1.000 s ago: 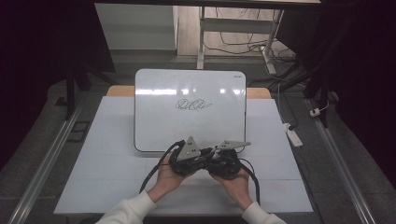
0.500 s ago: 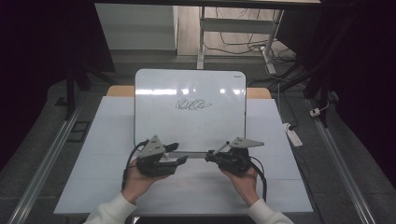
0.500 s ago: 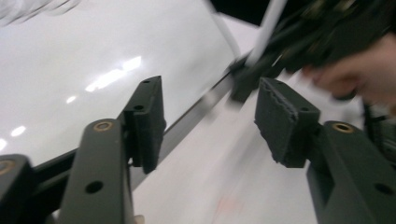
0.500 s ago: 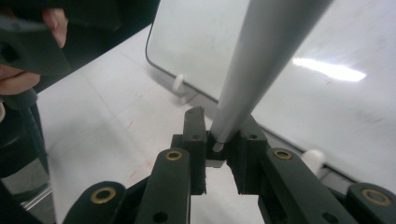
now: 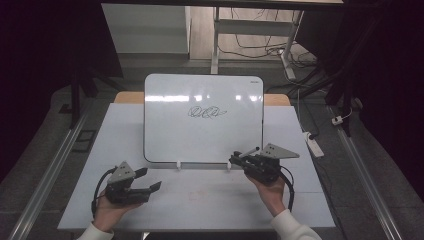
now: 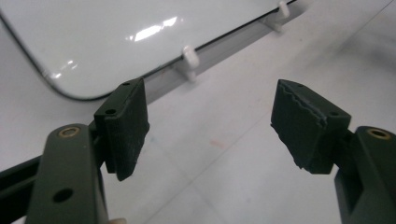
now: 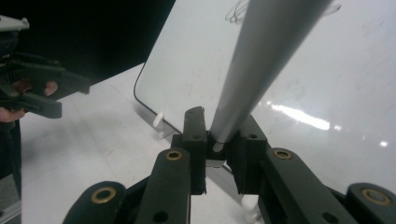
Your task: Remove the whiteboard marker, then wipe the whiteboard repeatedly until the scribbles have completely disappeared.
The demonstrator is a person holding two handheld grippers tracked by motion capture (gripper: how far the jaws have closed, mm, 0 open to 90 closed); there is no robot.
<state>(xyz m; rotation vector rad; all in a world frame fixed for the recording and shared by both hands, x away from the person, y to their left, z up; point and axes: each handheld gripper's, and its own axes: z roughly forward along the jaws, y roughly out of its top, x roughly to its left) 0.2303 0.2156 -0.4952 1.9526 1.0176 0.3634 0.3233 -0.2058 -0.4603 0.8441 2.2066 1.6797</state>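
Note:
A whiteboard (image 5: 200, 135) with a dark scribble (image 5: 207, 112) stands propped on small white feet (image 6: 190, 56) at the middle of the white table (image 5: 200, 200). My right gripper (image 5: 234, 160) (image 7: 219, 140) is at the board's lower right corner, shut on a grey marker (image 7: 261, 70) (image 5: 249, 151) that sticks out towards the board. My left gripper (image 5: 150, 179) (image 6: 210, 121) is at the front left, below the board's lower left corner. Its jaws have just been opening and stand wide apart with nothing between them. In the right gripper view it appears at the far left (image 7: 42, 93).
A white power strip (image 5: 312, 142) lies at the table's right edge. Metal rails (image 5: 50, 175) run along both sides. Behind the table are desk legs (image 5: 216, 35) and loose cables (image 5: 260, 47) on the floor. Bare tabletop lies between the two grippers.
The two grippers were together at the front centre. The left one has let go, opened and swung away to the left. The right one has shifted right, keeping the marker.

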